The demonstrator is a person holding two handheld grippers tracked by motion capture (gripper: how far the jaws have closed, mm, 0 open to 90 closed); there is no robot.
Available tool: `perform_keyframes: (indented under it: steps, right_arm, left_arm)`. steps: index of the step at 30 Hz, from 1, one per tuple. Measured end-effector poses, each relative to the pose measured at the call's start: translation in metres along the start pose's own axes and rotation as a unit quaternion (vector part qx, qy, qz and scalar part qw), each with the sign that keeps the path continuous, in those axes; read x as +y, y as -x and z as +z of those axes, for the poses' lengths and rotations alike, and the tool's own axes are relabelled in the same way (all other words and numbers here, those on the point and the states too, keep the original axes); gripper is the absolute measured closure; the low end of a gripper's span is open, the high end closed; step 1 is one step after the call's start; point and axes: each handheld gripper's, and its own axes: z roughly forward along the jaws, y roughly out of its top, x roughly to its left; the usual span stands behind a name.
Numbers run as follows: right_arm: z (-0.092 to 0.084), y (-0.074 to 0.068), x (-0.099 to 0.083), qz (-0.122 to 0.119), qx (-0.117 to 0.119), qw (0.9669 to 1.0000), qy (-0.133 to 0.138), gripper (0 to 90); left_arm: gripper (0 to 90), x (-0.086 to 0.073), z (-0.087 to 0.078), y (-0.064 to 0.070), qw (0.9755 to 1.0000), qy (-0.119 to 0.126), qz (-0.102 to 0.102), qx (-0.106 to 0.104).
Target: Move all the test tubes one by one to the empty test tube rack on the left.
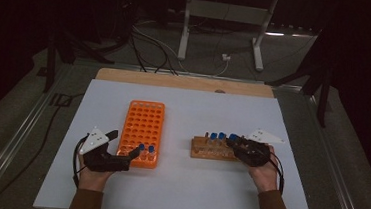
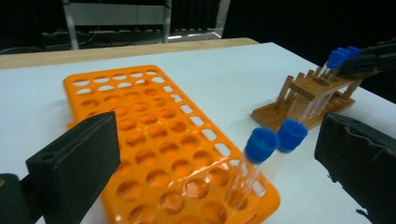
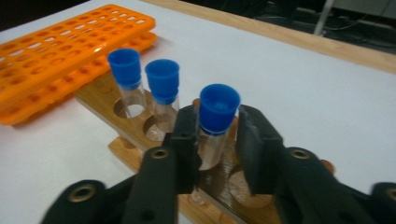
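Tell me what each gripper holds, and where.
Right gripper straddles a blue-capped clear tube just below the cap; contact is unclear. Left gripper is open, holding nothing.

An orange rack (image 1: 142, 131) lies left with two blue-capped tubes (image 2: 254, 161) at its near right corner. A wooden rack (image 1: 213, 149) to the right holds three more (image 3: 163, 91).

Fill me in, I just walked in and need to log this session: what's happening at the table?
A person holds a gripper in each hand. The right gripper has its fingers around a blue-capped tube standing in the wooden rack; whether it is clamped is unclear. Two more capped tubes stand beside it. The left gripper is open at the near end of the orange rack, where two blue-capped tubes already stand.
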Motion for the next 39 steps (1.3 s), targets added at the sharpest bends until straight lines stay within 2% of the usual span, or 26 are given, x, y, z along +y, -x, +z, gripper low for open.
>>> perform_keyframes:
  steps: [2, 9, 17, 22, 24, 26, 30, 34, 39]
  right_arm:
    - [0.002, -0.001, 0.000, -0.005, 0.001, 1.0000, -0.003, 75.1]
    - [0.000, -0.002, 0.003, -0.007, 0.003, 0.9999, -0.007, 76.8]
    - [-0.008, -0.007, 0.015, -0.014, 0.007, 0.9999, -0.004, 76.9]
    - [-0.013, -0.007, 0.025, -0.017, 0.009, 0.9998, -0.004, 77.0]
    - [-0.017, -0.007, 0.028, -0.016, 0.009, 0.9998, -0.003, 77.0]
    - [-0.019, -0.007, 0.032, -0.017, 0.009, 0.9998, -0.003, 77.0]
    - [-0.025, -0.008, 0.039, -0.019, 0.015, 0.9997, 0.000, 77.0]
    - [-0.031, -0.008, 0.045, -0.024, 0.016, 0.9996, 0.001, 77.0]
    - [-0.040, -0.007, 0.052, -0.024, 0.020, 0.9995, 0.006, 77.0]
  left_arm:
    - [1.3, 0.003, 0.002, 0.002, 1.0000, -0.001, 0.004, -0.005]
    - [1.7, 0.019, 0.009, 0.008, 0.9996, 0.000, 0.016, -0.021]
    - [4.5, 0.035, 0.020, 0.023, 0.9990, 0.017, 0.034, -0.023]
    - [4.1, 0.044, 0.030, 0.036, 0.9981, 0.013, 0.048, -0.035]
    - [3.6, 0.047, 0.034, 0.041, 0.9979, 0.013, 0.055, -0.032]
    - [2.3, 0.049, 0.036, 0.046, 0.9978, 0.014, 0.062, -0.020]
    - [1.9, 0.053, 0.041, 0.054, 0.9974, 0.013, 0.067, -0.024]
    - [1.9, 0.056, 0.047, 0.060, 0.9974, 0.007, 0.063, -0.033]
    - [2.3, 0.058, 0.055, 0.072, 0.9968, 0.003, 0.073, -0.034]
